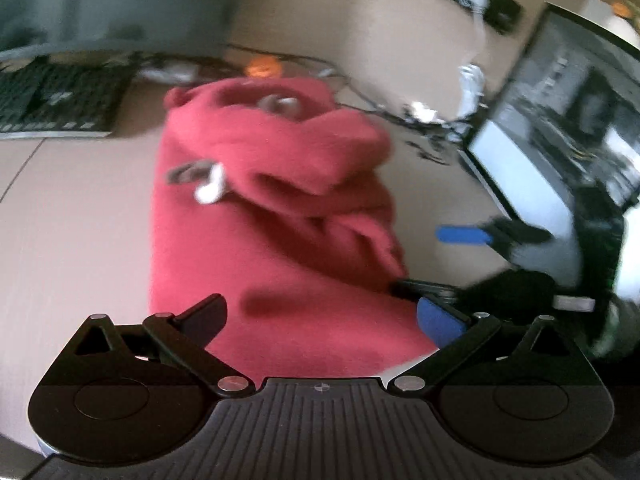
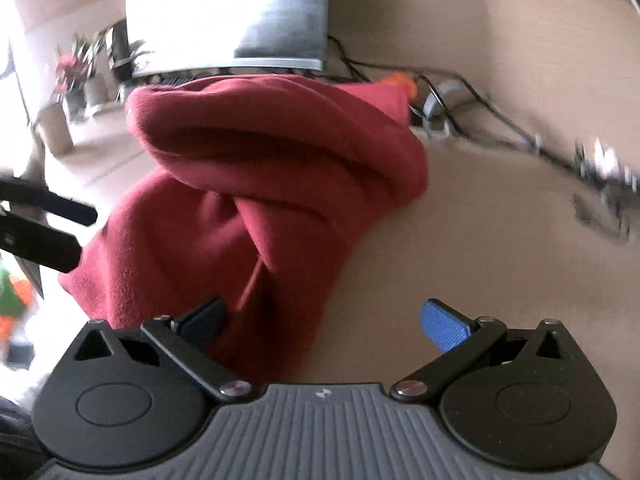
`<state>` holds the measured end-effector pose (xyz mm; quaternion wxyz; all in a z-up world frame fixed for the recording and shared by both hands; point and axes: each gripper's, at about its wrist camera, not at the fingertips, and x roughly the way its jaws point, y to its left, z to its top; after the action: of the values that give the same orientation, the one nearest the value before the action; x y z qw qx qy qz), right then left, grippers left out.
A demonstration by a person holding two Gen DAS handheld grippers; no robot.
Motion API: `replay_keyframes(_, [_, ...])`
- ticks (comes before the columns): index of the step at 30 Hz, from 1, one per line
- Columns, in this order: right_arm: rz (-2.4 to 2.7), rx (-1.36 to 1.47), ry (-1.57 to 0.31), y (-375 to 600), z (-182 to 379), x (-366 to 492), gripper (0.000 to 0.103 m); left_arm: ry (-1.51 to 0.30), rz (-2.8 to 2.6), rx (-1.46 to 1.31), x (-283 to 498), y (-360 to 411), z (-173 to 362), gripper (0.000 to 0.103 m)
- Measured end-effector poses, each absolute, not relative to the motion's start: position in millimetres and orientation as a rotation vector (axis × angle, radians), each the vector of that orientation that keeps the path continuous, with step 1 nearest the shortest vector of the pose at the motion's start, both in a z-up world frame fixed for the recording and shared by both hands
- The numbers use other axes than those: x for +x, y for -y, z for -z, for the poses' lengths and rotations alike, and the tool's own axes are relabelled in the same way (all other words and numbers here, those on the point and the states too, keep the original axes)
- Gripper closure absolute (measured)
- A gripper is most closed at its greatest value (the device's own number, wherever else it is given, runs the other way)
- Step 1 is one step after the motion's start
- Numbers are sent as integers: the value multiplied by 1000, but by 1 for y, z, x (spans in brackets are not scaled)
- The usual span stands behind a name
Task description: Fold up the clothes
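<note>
A red garment (image 1: pixel 276 216) lies in a folded, bunched bundle on the tan table (image 1: pixel 80 220), with a white tag and grey neck lining showing on its left side. My left gripper (image 1: pixel 320 316) is open over the bundle's near edge, holding nothing. The right gripper (image 1: pixel 420 262) shows at the bundle's right side, its blue and black fingers spread apart. In the right wrist view the red garment (image 2: pixel 272 184) fills the middle. My right gripper (image 2: pixel 326 320) is open, its left finger over cloth and its blue pad over bare table. The left gripper (image 2: pixel 86 236) reaches in from the left.
A black keyboard (image 1: pixel 52 100) lies at the back left and a lit screen (image 1: pixel 560 140) stands at the right. Tangled cables (image 1: pixel 420 120) and a small orange object (image 1: pixel 262 67) sit behind the garment. A silver monitor base (image 2: pixel 240 20) and potted plants (image 2: pixel 72 72) stand further back.
</note>
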<state>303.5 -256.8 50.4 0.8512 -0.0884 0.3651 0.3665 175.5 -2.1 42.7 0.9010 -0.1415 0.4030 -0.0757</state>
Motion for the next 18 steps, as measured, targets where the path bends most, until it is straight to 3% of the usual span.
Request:
replay_keyframes(6, [-689, -224, -780, 270, -23, 291, 0, -922, 58, -217, 184, 6, -26, 0])
replay_keyframes(18, [-811, 18, -722, 275, -84, 291, 0, -951, 28, -104, 184, 24, -8, 0])
